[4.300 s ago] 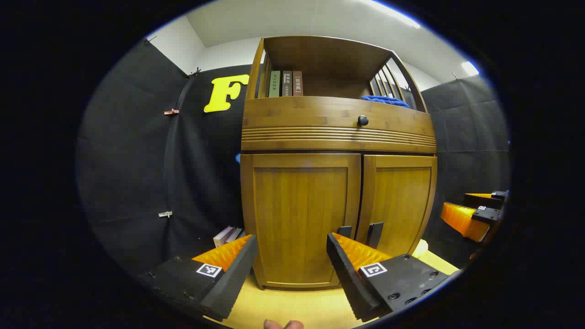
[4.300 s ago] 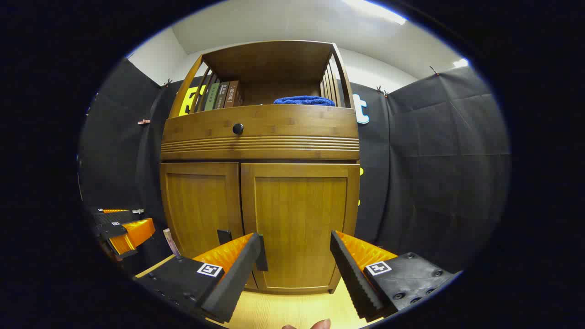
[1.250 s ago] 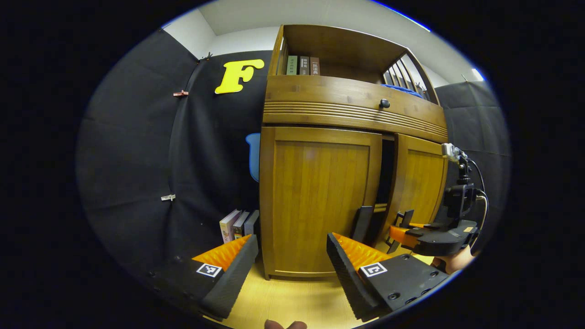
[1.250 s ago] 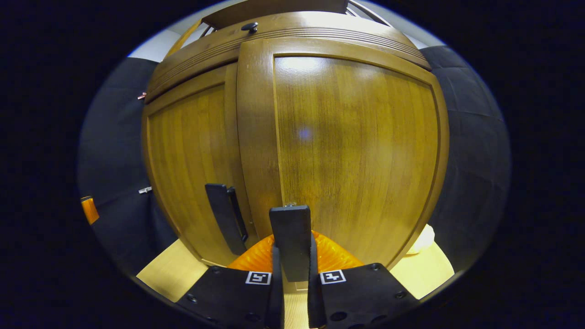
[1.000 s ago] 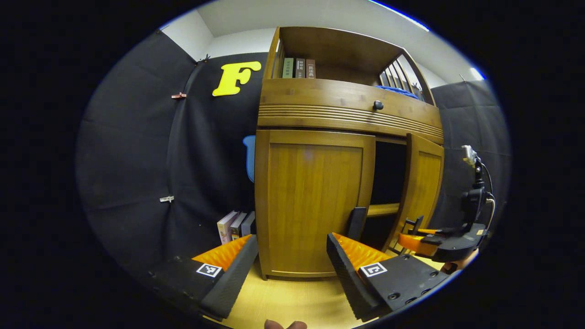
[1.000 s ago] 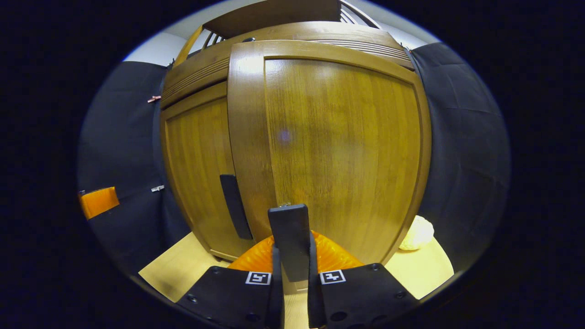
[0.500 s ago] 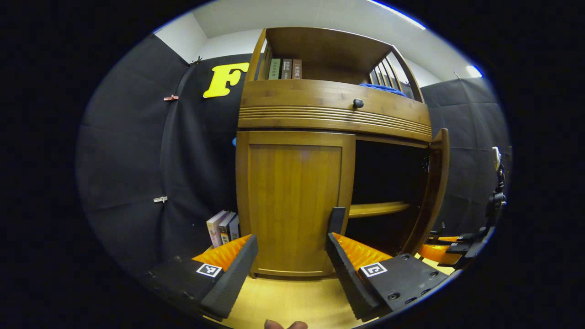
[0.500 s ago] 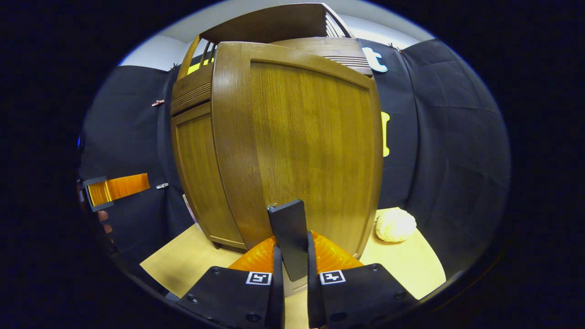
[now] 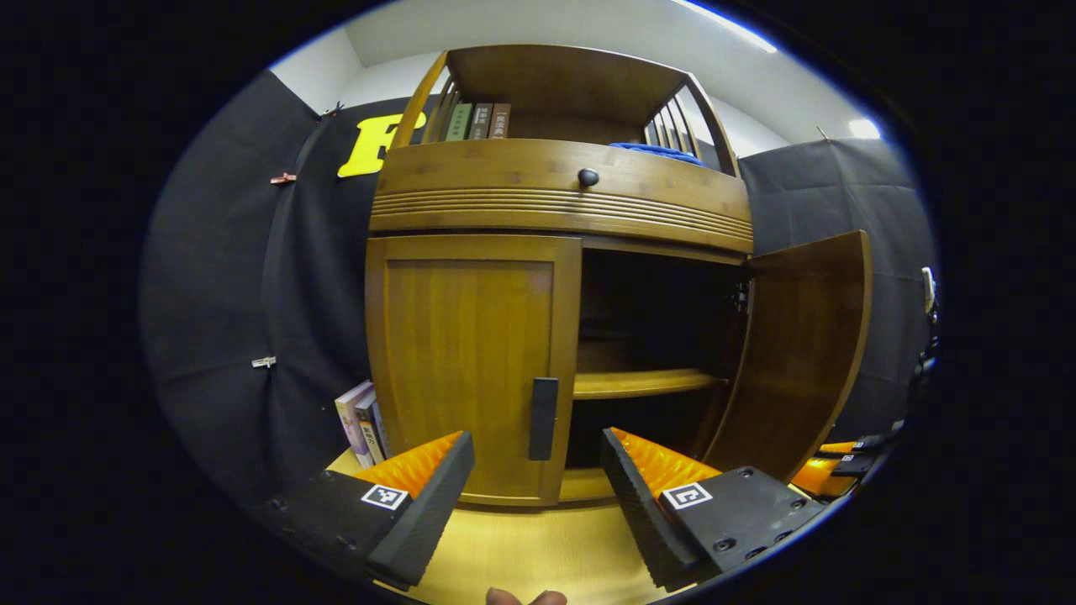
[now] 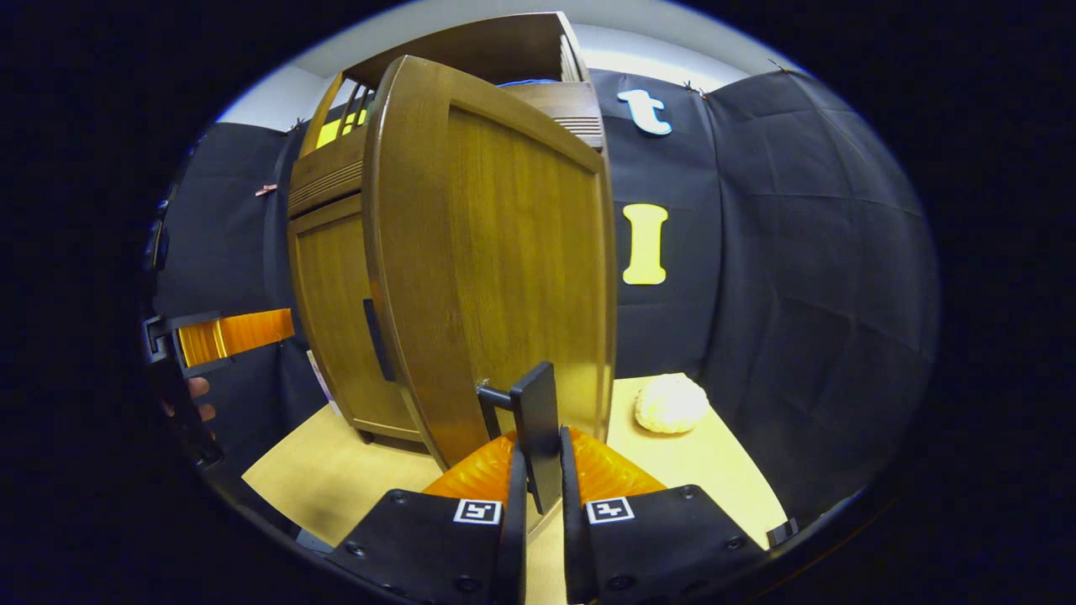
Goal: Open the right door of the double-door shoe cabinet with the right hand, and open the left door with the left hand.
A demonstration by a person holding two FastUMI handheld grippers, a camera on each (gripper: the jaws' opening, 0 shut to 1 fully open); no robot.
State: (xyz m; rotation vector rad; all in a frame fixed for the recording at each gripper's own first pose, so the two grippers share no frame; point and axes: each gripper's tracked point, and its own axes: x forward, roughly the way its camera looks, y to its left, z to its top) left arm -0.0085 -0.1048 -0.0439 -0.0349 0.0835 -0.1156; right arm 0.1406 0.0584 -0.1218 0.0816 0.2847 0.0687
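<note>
The wooden shoe cabinet (image 9: 555,193) stands ahead. Its left door (image 9: 466,361) is closed, with a dark vertical handle (image 9: 543,418) at its inner edge. My left gripper (image 9: 534,483) is open, short of that handle, which appears in the gap between the fingers. The right door (image 9: 803,353) stands swung wide open. In the right gripper view my right gripper (image 10: 538,483) is shut on the right door's handle (image 10: 536,420), with the door panel (image 10: 504,260) rising just behind. The left door (image 10: 332,311) and left gripper (image 10: 227,334) appear at that view's left.
An inner shelf (image 9: 639,382) shows in the open half. Books (image 9: 361,420) lean beside the cabinet's left side; more books (image 9: 475,122) and a blue cloth (image 9: 660,151) sit on top. A drawer knob (image 9: 588,177) sticks out above. A white lump (image 10: 671,403) lies on the wooden floor (image 10: 336,470).
The right door has swung from ajar to wide open with my right gripper shut on its handle. The left gripper has shifted so the left door's handle now lies between its open fingers.
</note>
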